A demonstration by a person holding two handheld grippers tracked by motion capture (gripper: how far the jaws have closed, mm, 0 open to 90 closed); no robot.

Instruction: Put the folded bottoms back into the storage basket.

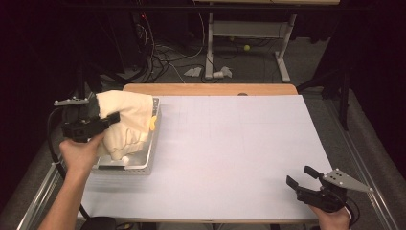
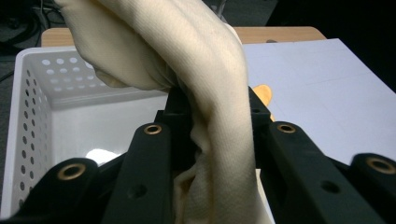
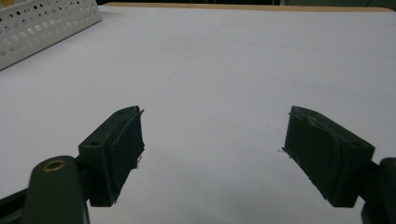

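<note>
Left tongs (image 1: 114, 118) clamped on cream knitted cloth (image 1: 125, 122) over white perforated basket (image 1: 152, 152), tabletop's left edge; right tongs (image 1: 300, 177) apart, empty.

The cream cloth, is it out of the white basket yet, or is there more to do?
Partly. The left gripper is shut on the cream cloth, lifted over the white perforated basket. Left: carrying it over the white table sheet. The right gripper waits open.
</note>
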